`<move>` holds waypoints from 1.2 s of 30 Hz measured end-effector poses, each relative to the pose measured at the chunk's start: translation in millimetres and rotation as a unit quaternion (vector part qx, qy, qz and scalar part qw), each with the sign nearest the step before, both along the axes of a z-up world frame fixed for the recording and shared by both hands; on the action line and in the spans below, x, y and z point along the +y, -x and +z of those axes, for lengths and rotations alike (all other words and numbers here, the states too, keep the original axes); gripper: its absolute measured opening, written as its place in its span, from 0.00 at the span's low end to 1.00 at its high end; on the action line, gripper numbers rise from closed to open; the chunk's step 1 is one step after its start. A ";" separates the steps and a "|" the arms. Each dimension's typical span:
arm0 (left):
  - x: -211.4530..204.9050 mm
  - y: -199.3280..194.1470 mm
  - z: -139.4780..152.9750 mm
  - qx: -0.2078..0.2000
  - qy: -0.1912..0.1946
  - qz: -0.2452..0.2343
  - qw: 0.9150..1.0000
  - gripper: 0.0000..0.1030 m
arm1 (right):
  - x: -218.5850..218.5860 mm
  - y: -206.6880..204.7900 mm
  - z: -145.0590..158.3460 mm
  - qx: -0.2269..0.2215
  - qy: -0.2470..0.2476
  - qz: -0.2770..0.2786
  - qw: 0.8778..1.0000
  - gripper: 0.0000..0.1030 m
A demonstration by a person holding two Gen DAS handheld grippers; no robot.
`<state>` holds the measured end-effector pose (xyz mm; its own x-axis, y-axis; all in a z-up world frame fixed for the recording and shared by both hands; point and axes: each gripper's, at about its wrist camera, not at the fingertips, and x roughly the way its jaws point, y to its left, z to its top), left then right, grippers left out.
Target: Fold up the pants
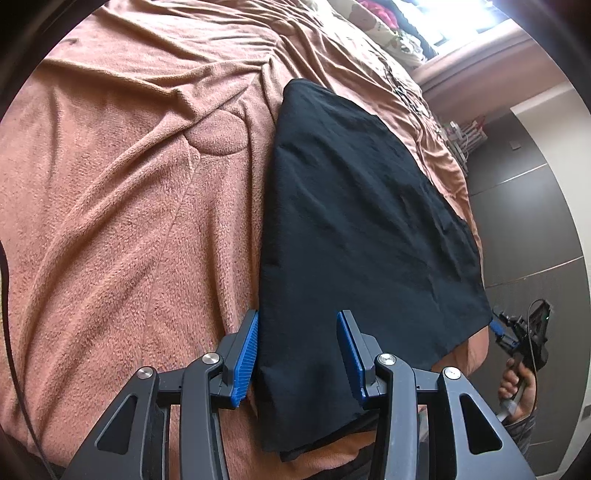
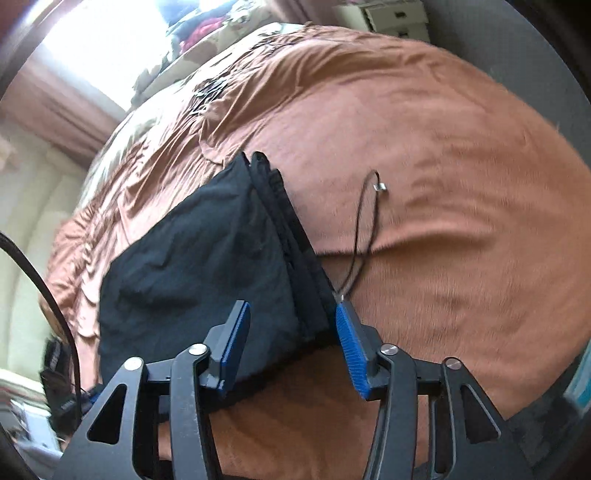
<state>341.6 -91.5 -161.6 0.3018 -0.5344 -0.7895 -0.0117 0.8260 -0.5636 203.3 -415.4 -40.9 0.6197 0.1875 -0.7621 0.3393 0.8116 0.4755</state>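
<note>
On a bed draped in a rust-coloured fleece blanket (image 1: 122, 206), we see the black pants (image 1: 354, 229) lying folded into a compact dark slab near the bed's edge, their stacked hems or waistband layers showing along one side in the right wrist view. A thin black drawstring (image 2: 360, 229) with a metal tip loops out from the pants across the blanket.

Our left gripper (image 1: 297, 354) hovers over the near end of the pants, its blue pads (image 1: 245, 360) spread apart with the cloth lying below and between them; we see no pad pressing on the fabric. Our right gripper (image 2: 291, 349) likewise stands with its jaws apart over a corner of the pants (image 2: 207, 266), one blue pad just beside the layered edge, nothing pinched. That view is slightly blurred.

In the left wrist view we catch the right gripper (image 1: 517, 332) off the bed's corner, gripped by a hand (image 1: 517, 391), above a dark tiled floor (image 1: 517, 229). A patterned quilt (image 1: 369, 33) and a bright window (image 1: 461, 14) lie at the bed's far end.
</note>
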 end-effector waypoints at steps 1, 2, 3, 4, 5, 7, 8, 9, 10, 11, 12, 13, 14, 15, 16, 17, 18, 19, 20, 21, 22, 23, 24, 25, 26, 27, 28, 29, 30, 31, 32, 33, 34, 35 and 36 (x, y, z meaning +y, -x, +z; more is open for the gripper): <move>0.6 0.7 0.0 0.000 0.000 0.000 1.000 0.43 | -3.2 4.5 -4.7 -0.005 -0.020 -0.006 1.000 0.50; 0.6 0.6 -0.1 0.000 0.000 0.000 1.000 0.43 | -7.3 8.7 -9.6 -0.010 -0.041 -0.013 0.999 0.50; 0.7 0.7 0.0 0.000 0.000 0.000 1.000 0.43 | -10.9 12.3 -14.7 -0.014 -0.059 -0.020 0.998 0.50; 1.0 1.1 0.1 0.000 0.000 0.000 1.000 0.43 | -12.3 14.4 -19.7 -0.020 -0.074 -0.024 0.997 0.50; 1.4 1.8 0.5 0.000 0.000 0.001 1.000 0.43 | -15.0 17.2 -24.1 -0.029 -0.096 -0.027 0.995 0.50; 1.5 2.4 0.9 0.001 0.000 0.001 1.000 0.43 | -18.6 21.4 -30.9 -0.041 -0.123 -0.034 0.991 0.50; 1.4 2.3 0.9 0.001 0.000 0.001 1.000 0.43 | -20.9 22.5 -34.4 -0.045 -0.134 -0.037 0.989 0.50; 1.5 2.8 1.2 0.001 -0.001 0.000 1.000 0.43 | -22.1 23.6 -37.8 -0.048 -0.144 -0.039 0.988 0.50; 1.5 3.1 1.5 0.001 -0.001 0.000 1.000 0.43 | -25.4 24.5 -41.6 -0.054 -0.159 -0.041 0.985 0.50; 1.7 3.3 1.7 0.001 -0.001 -0.001 1.000 0.43 | -29.0 25.7 -45.0 -0.059 -0.172 -0.045 0.982 0.50; 1.8 3.2 1.7 0.001 -0.001 0.000 1.000 0.43 | -30.4 26.5 -48.0 -0.062 -0.179 -0.049 0.981 0.50; 1.7 3.2 1.7 0.001 -0.001 0.000 1.000 0.43 | -33.9 29.1 -49.4 -0.070 -0.187 -0.052 0.978 0.50; 1.3 3.0 1.5 0.001 -0.001 0.000 1.000 0.43 | -36.3 31.7 -49.0 -0.078 -0.192 -0.053 0.977 0.50; 1.4 3.1 1.6 0.000 -0.001 0.000 1.000 0.43 | -36.2 34.2 -49.6 -0.084 -0.192 -0.053 0.976 0.50; 1.5 2.4 1.4 0.001 -0.001 0.000 1.000 0.43 | -36.1 37.2 -48.8 -0.095 -0.195 -0.051 0.975 0.50; 1.5 2.2 1.2 0.001 -0.001 0.001 1.000 0.43 | -36.9 39.8 -47.7 -0.106 -0.199 -0.046 0.973 0.50; 1.4 2.3 0.8 0.001 -0.001 0.001 1.000 0.43 | -36.5 42.2 -49.0 -0.112 -0.202 -0.043 0.972 0.50; 0.9 1.7 0.9 0.002 -0.001 0.002 1.000 0.43 | -37.2 44.5 -50.0 -0.118 -0.205 -0.041 0.971 0.50; 0.4 1.5 0.7 0.002 -0.002 0.002 1.000 0.43 | -38.4 45.8 -51.5 -0.121 -0.207 -0.039 0.970 0.50; -0.1 1.5 0.3 0.002 -0.002 0.002 1.000 0.43 | -39.2 45.4 -54.9 -0.118 -0.205 -0.038 0.971 0.50; -0.7 1.6 -0.1 0.003 -0.002 0.001 1.000 0.43 | -39.9 44.4 -59.3 -0.112 -0.200 -0.038 0.973 0.50; -1.2 1.5 -0.5 0.003 -0.003 0.000 1.000 0.43 | -40.1 42.4 -64.9 -0.103 -0.195 -0.039 0.975 0.50; -1.7 1.6 -0.9 0.003 -0.004 0.000 1.000 0.43 | -38.7 40.2 -67.9 -0.097 -0.191 -0.039 0.976 0.50; -2.1 1.5 -1.3 0.004 -0.005 0.000 1.000 0.43 | -38.2 38.4 -71.9 -0.093 -0.186 -0.038 0.977 0.50; -3.1 1.1 -1.7 0.005 -0.006 -0.001 1.000 0.43 | -37.0 36.8 -73.1 -0.091 -0.180 -0.038 0.979 0.50; -3.5 1.2 -2.7 0.006 -0.007 -0.001 1.000 0.43 | -37.2 35.7 -73.6 -0.090 -0.176 -0.039 0.980 0.50; -4.5 0.8 -3.5 0.007 -0.008 -0.002 1.000 0.43 | -38.4 35.2 -73.9 -0.091 -0.170 -0.041 0.980 0.48; -5.6 0.6 -4.0 0.008 -0.010 -0.003 1.000 0.43 | -39.5 35.3 -72.9 -0.091 -0.161 -0.044 0.982 0.35; -6.9 1.0 -5.4 0.010 -0.013 -0.005 1.000 0.43 | -40.6 35.8 -71.4 -0.087 -0.147 -0.049 0.984 0.24; -7.7 1.2 -6.2 0.011 -0.014 -0.005 1.000 0.43 | -39.2 37.1 -68.3 -0.084 -0.139 -0.052 0.985 0.13; -7.9 1.9 -7.0 0.011 -0.014 -0.005 1.000 0.43 | -39.3 39.4 -66.4 -0.085 -0.135 -0.055 0.986 0.10; -8.0 2.6 -7.2 0.010 -0.013 -0.004 1.000 0.43 | -38.5 42.5 -63.8 -0.090 -0.131 -0.057 0.986 0.10; -8.2 3.2 -7.2 0.009 -0.014 -0.005 1.000 0.43 | -36.8 46.9 -60.1 -0.095 -0.121 -0.057 0.986 0.09; -8.3 3.7 -7.5 0.009 -0.014 -0.005 1.000 0.43 | -34.4 51.4 -56.3 -0.099 -0.111 -0.057 0.987 0.08; -8.0 3.7 -7.5 0.009 -0.014 -0.005 1.000 0.43 | -32.0 55.6 -53.3 -0.103 -0.105 -0.057 0.988 0.08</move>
